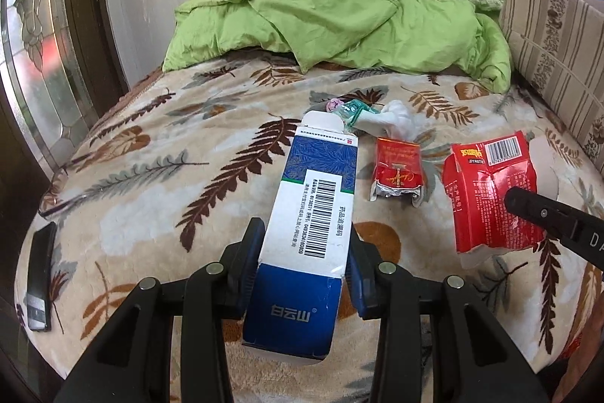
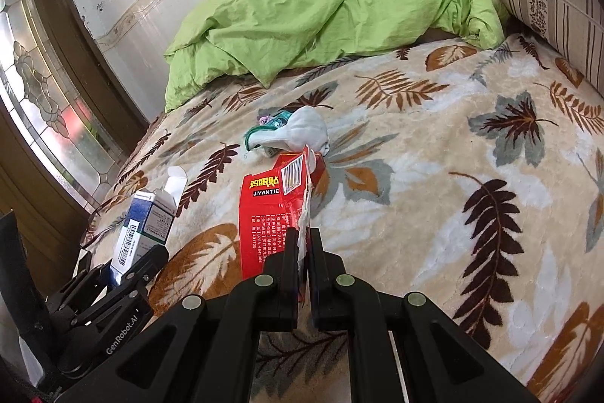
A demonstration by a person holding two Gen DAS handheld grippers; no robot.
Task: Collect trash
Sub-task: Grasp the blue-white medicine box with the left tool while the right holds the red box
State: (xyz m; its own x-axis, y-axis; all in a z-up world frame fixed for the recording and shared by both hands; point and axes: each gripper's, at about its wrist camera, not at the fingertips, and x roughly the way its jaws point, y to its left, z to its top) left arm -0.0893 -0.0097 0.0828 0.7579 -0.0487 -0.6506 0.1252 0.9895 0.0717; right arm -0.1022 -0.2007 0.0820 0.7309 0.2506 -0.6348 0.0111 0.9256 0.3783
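Note:
My left gripper [image 1: 305, 252] is shut on a long blue-and-white medicine box [image 1: 313, 184], held above the bed with its open flap pointing away. To its right, my right gripper [image 1: 515, 203] pinches a flattened red carton [image 1: 487, 184] with a barcode. In the right wrist view the right gripper [image 2: 304, 240] clamps the edge of that red carton [image 2: 264, 214], with the left gripper [image 2: 124, 274] and blue box [image 2: 147, 218] at lower left. On the blanket lie a red cigarette pack [image 1: 396, 172], crumpled white tissue [image 1: 392, 119] and a teal wrapper [image 1: 351, 108].
The bed has a leaf-patterned blanket [image 1: 151, 176]. A green quilt [image 1: 339, 17] is heaped at the far end and a striped cushion [image 1: 555, 36] stands at the right. A black flat device [image 1: 39, 282] lies by the left edge, near a glass door [image 1: 34, 70].

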